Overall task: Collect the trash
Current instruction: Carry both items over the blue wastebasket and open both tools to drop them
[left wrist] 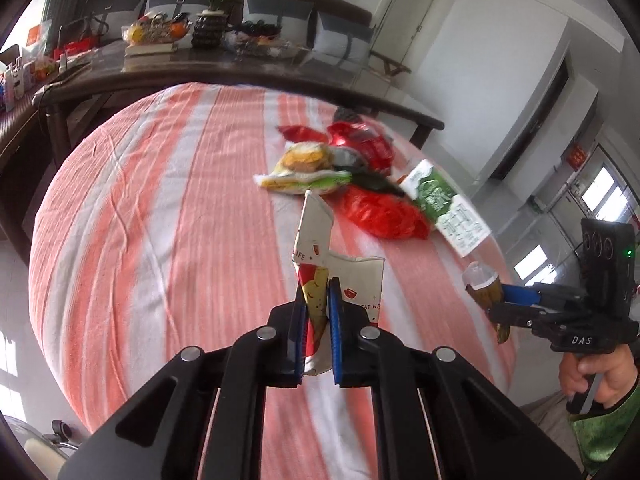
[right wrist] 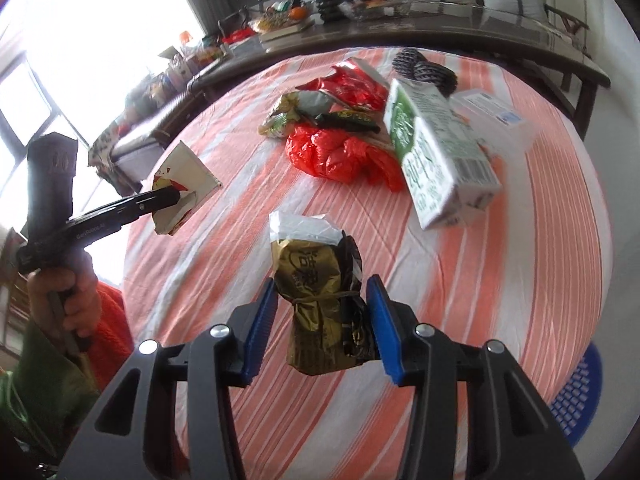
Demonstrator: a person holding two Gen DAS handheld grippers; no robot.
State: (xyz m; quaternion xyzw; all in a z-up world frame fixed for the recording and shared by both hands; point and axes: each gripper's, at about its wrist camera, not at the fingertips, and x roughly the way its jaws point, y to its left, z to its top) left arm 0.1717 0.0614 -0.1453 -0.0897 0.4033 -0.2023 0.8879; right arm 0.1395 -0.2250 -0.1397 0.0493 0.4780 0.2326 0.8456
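Both grippers are lifted clear of the striped cloth (right wrist: 520, 280), seemingly to carry finds off: the left gripper (left wrist: 317, 300) pinches a torn paper carton (left wrist: 340, 280), the right gripper (right wrist: 322, 320) loosely brackets a gold wrapper (right wrist: 316, 280), contact unclear, while remaining trash (right wrist: 340, 152) sits upper centre and a blue basket (right wrist: 580, 392) shows lower right, contents unseen.

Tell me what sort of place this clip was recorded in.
Most likely a home living or dining room: a sofa with cushions along the back wall, a dark table holding a potted plant and fruit, and a striped-cloth table strewn with snack wrappers.
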